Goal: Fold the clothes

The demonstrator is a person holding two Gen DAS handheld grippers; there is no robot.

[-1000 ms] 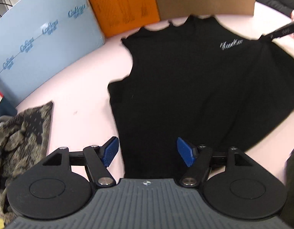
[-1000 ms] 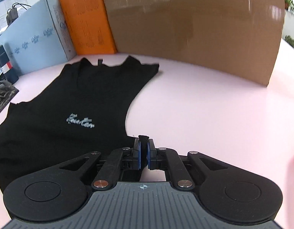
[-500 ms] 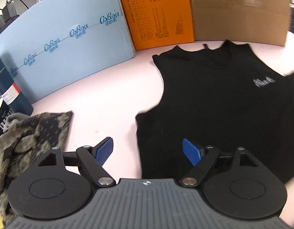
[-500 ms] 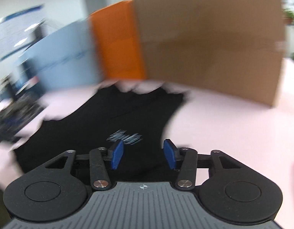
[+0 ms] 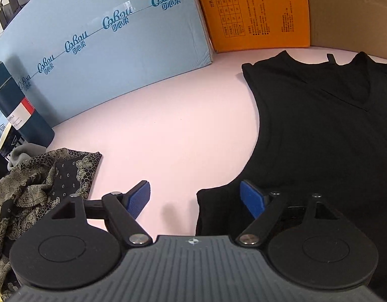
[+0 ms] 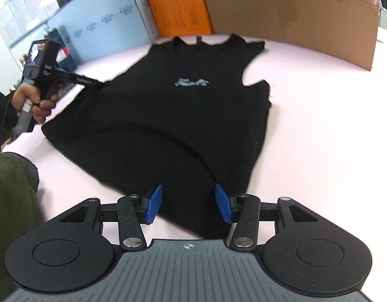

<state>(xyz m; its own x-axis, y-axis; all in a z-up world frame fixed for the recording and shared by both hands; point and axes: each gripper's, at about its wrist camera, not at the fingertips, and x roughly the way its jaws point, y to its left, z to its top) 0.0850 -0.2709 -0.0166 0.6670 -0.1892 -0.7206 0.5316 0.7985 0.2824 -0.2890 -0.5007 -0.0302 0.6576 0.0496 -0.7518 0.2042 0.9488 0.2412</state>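
Note:
A black sleeveless top (image 5: 319, 138) with a pale chest logo (image 6: 191, 82) lies flat on the pink table (image 5: 168, 125). In the left wrist view, my left gripper (image 5: 195, 198) hovers at the top's left side below the armhole, and its jaws are opening. The cloth's edge lies between the blue pads (image 5: 251, 201), which are not pressing on it. My right gripper (image 6: 188, 202) stands open above the top's (image 6: 168, 125) near hem, with cloth beneath it but nothing pinched. In the right wrist view, a hand (image 6: 35, 103) holds the left tool at the garment's left edge.
A light blue carton (image 5: 105, 50), an orange box (image 5: 256, 12) and a brown cardboard box (image 6: 294, 12) wall off the table's far side. A crumpled patterned garment (image 5: 37, 183) and a dark canister (image 5: 17, 105) sit at the left. A green sleeve (image 6: 12, 188) fills the near left.
My right gripper went from shut to open and pulled back toward the hem. My left gripper slid left to the top's side edge, and its jaws spread wider.

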